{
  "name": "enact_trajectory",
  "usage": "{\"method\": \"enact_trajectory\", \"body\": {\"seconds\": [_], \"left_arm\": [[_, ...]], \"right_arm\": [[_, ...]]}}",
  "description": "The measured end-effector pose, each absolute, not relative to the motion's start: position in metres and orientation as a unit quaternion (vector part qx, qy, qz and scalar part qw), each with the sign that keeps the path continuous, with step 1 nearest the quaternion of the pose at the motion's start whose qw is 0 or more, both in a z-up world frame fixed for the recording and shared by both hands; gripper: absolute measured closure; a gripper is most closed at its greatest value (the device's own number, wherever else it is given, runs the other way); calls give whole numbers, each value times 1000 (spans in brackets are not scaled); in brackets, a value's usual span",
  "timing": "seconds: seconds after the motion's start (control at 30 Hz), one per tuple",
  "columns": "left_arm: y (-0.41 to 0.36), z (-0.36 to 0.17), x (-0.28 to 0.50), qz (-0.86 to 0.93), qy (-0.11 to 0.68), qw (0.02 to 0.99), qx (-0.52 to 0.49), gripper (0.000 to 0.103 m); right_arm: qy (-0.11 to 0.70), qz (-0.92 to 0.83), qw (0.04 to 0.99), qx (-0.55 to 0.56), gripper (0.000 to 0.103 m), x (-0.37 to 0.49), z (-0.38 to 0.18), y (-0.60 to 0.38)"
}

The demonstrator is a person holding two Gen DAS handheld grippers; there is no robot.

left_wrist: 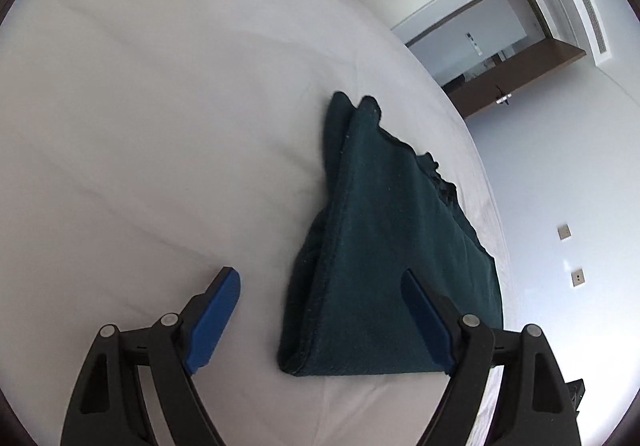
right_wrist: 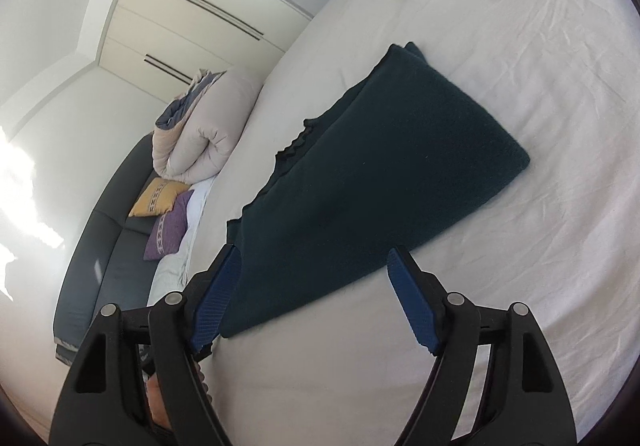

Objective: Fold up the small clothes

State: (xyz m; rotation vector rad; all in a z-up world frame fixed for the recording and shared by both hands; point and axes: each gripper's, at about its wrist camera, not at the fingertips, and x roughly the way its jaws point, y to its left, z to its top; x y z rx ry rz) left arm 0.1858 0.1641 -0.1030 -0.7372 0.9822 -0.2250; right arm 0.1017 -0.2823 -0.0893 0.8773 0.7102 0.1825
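Left gripper (left_wrist: 320,310): jaws wide, empty, over garment's near corner.
Right gripper (right_wrist: 312,286): wide, empty.
Green garment (left_wrist: 384,254): folded on bed (left_wrist: 140,126).
Risk: a finger snags an edge, undoing the fold.

We are holding the right gripper (right_wrist: 314,286) with its jaws standing wide apart over the near end of a folded dark green cloth (right_wrist: 384,162) that is lying flat on the white bed sheet (right_wrist: 540,46), pads not pressing it.
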Motion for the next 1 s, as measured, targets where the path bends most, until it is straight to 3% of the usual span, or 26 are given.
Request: {"method": "enact_trajectory", "body": {"seconds": [0.3, 0.5, 0.67, 1.0], "left_arm": [[148, -121, 222, -162, 514, 742, -398, 21], [154, -134, 229, -184, 538, 700, -431, 52], [160, -148, 226, -198, 534, 668, -479, 92], [161, -129, 220, -214, 484, 687, -497, 93]], "right_arm": [[349, 134, 830, 414, 27, 107, -98, -270], [361, 144, 823, 413, 27, 117, -107, -264], [387, 167, 820, 388, 27, 145, -104, -245], [439, 232, 802, 333, 27, 253, -96, -180]]}}
